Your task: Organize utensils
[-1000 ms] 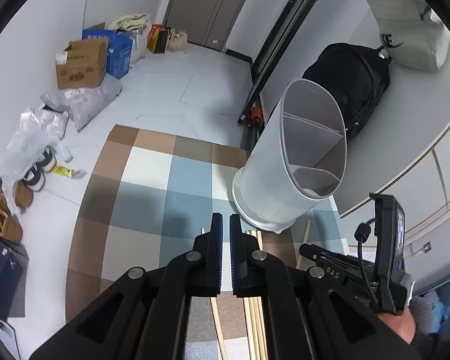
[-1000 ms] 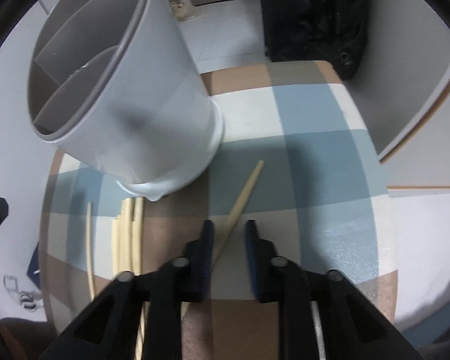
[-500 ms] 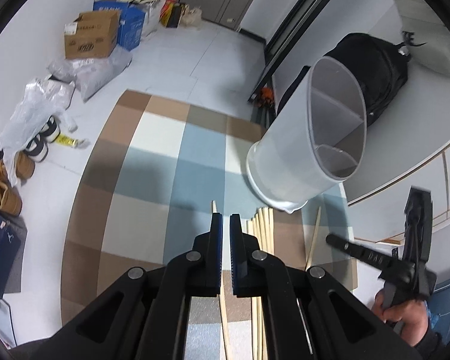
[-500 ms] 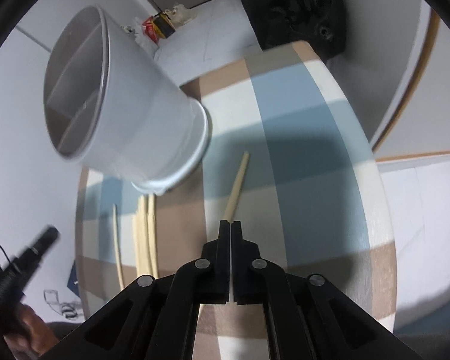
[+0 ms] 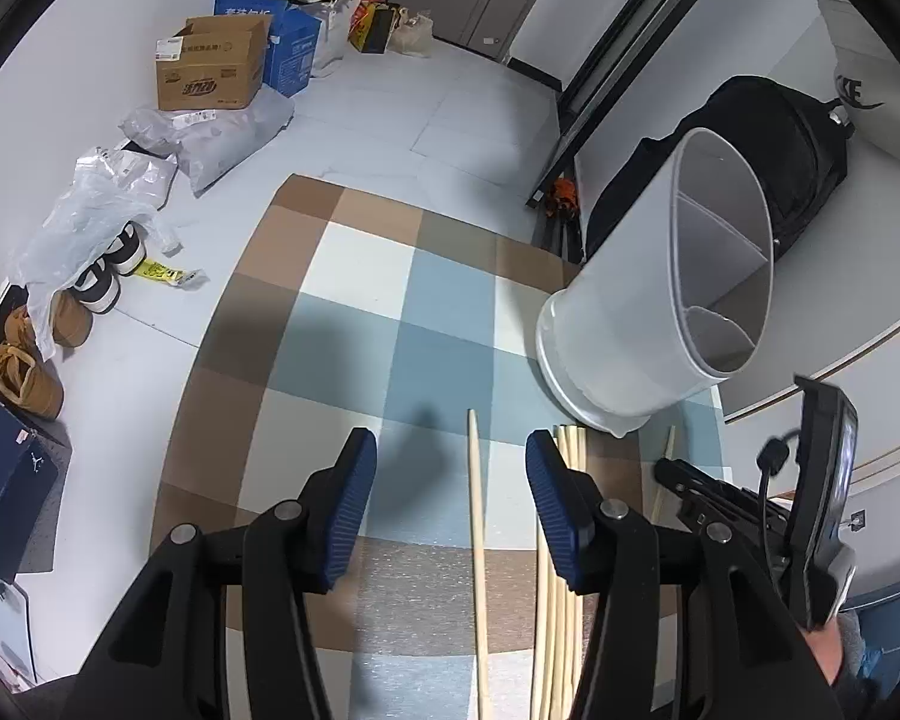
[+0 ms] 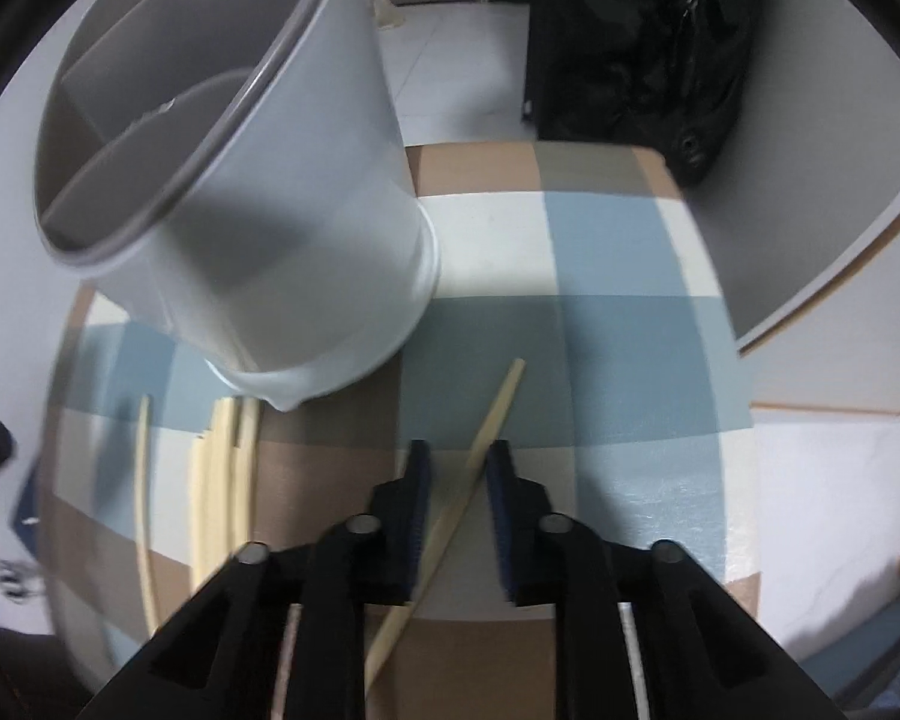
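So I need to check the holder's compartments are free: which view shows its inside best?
The left wrist view: the white utensil holder opens toward it, showing dividers and no utensils. The right wrist view shows the holder closer but blurred.

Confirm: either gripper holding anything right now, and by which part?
Nothing held. Left gripper open over a lone pale wooden chopstick on the checked mat. Right gripper straddles another wooden chopstick near its middle, pads clear.

Left gripper (image 5: 450,471) jaws just opening, lone chopstick (image 5: 476,534) between; divided holder (image 5: 642,312) beyond
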A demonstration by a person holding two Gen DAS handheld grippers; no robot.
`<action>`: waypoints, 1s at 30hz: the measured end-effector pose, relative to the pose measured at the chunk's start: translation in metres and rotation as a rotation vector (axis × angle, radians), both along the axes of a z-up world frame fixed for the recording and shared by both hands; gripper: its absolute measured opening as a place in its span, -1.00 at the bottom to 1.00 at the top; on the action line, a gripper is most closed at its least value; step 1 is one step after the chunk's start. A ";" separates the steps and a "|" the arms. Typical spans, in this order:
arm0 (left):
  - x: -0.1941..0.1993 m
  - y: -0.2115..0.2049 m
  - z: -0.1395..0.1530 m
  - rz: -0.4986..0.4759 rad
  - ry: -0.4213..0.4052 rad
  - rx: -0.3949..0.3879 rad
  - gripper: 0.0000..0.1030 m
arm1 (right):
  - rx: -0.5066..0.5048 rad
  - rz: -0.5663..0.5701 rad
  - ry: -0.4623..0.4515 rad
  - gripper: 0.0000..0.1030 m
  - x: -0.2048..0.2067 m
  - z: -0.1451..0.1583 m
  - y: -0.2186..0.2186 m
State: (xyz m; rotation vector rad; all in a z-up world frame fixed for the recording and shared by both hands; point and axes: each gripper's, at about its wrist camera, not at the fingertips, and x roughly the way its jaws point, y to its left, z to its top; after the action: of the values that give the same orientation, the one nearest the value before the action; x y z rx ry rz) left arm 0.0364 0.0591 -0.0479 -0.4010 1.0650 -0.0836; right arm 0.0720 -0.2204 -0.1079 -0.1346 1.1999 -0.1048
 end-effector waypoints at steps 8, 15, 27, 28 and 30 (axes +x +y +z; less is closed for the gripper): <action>0.003 -0.005 -0.009 -0.005 0.047 0.044 -0.10 | 0.113 -0.021 -0.004 -0.89 -0.029 0.002 -0.016; 0.002 -0.009 -0.016 -0.022 0.090 0.061 -0.10 | 0.214 -0.048 0.095 -0.88 -0.019 0.003 -0.028; 0.006 -0.017 -0.037 -0.075 0.190 0.085 -0.10 | -0.037 0.142 0.084 -0.69 -0.025 -0.004 0.019; 0.007 -0.018 -0.039 -0.078 0.200 0.082 -0.10 | -0.025 0.127 0.063 -0.87 -0.028 -0.002 0.014; 0.009 -0.020 -0.044 -0.084 0.220 0.091 -0.11 | 0.038 0.108 0.037 -0.89 -0.031 0.000 0.003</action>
State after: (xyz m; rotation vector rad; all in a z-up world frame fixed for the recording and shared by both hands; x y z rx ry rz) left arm 0.0457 0.0393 -0.0918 -0.2878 1.2982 -0.0664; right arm 0.0406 -0.2178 -0.1083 -0.1681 1.2282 0.0156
